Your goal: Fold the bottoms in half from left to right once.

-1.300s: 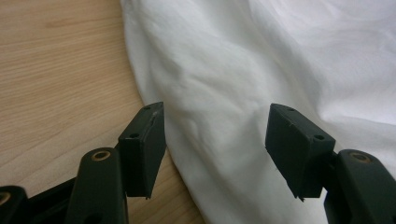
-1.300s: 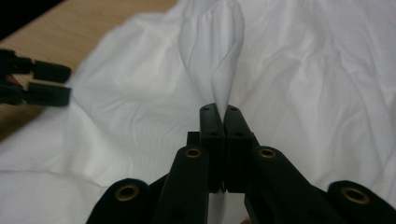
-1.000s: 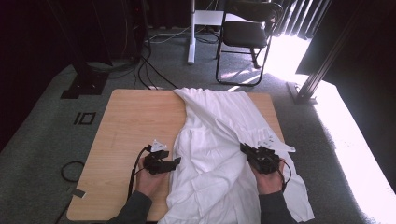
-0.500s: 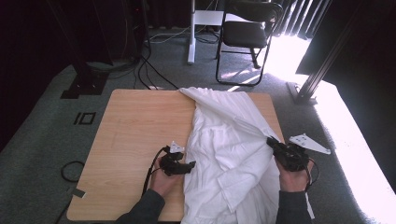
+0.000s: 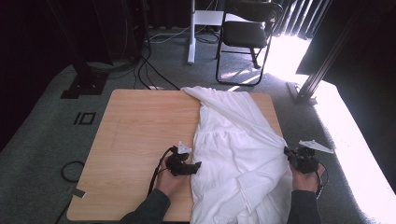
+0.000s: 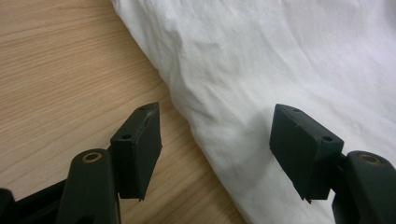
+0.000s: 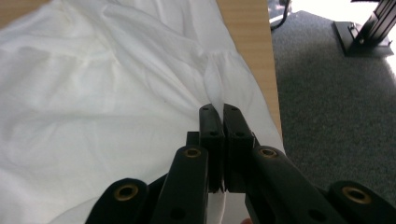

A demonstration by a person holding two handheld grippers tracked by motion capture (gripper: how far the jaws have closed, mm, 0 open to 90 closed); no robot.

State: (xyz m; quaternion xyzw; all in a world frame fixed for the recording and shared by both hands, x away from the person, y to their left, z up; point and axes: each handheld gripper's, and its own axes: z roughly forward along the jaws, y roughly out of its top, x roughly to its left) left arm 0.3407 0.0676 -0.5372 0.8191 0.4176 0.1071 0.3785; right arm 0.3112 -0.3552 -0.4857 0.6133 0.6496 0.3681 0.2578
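The right gripper (image 7: 219, 112) is clenched on a fold of the white cloth (image 5: 233, 140), past the table's (image 5: 140, 126) right edge. The left gripper (image 6: 215, 140) is released, jaws astride the cloth's left border. It should pinch that border before pulling, I think.

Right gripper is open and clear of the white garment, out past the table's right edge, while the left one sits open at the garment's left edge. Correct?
Not quite. The right gripper is shut on the white garment, pinching a fold between its pads; the right gripper view shows it. The rest holds: it is out past the right edge of the table, and the left gripper sits open at the garment's left edge.
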